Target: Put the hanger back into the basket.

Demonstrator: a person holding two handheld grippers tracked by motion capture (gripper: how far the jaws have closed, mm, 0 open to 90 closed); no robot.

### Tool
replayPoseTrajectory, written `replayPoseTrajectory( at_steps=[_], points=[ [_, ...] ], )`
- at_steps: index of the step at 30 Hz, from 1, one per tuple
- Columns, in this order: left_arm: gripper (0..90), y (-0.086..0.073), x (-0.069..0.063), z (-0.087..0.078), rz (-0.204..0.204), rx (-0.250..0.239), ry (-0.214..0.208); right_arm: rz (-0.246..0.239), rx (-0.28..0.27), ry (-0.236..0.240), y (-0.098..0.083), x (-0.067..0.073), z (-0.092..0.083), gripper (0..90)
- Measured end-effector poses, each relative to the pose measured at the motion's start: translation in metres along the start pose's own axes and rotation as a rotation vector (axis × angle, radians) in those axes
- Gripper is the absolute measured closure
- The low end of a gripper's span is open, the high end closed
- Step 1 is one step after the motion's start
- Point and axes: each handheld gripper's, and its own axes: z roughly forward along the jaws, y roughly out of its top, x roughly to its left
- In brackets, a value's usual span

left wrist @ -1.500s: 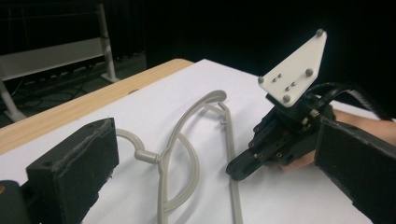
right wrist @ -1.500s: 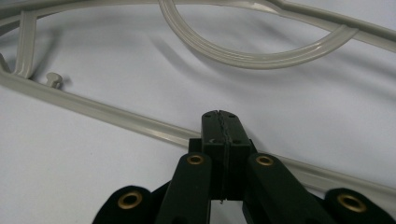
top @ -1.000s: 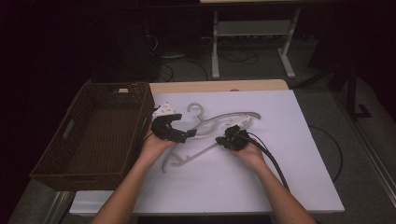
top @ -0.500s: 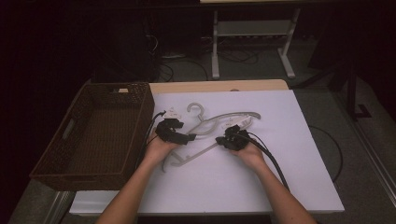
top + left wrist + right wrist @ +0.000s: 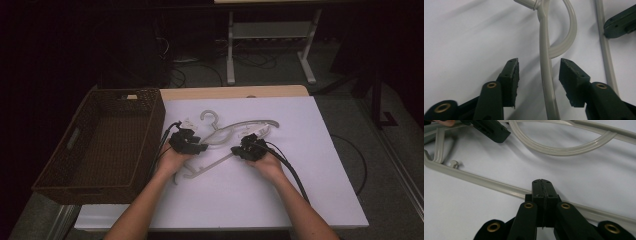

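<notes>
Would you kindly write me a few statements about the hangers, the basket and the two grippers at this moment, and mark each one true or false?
1. The left gripper has its jaws open on either side of a hanger bar. True.
2. The right gripper has its jaws spread wide. False: they are pressed together, in front of a hanger bar; whether they pinch it cannot be told.
3. The wicker basket stands to the left of the white board. True.
4. A hanger lies inside the basket. False: the hangers lie on the white board.
5. Both hands are on the grippers. True.
</notes>
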Motion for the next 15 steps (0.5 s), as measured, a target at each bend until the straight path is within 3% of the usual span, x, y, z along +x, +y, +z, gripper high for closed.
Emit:
replayPoseTrajectory(
  at_steps=[3,15],
  points=[
    [60.2,0.0009,-0.0021,0.0018,0.01,0.011,0.015,0.001,0.0,0.002,-0.0001,-0.0002,-0.0001,89.3],
    [79.5,0.0022,-0.0045,0.0035,0.028,-0.001,0.005,0.008,-0.003,0.006,-0.0001,-0.0008,0.0,89.3]
  ],
)
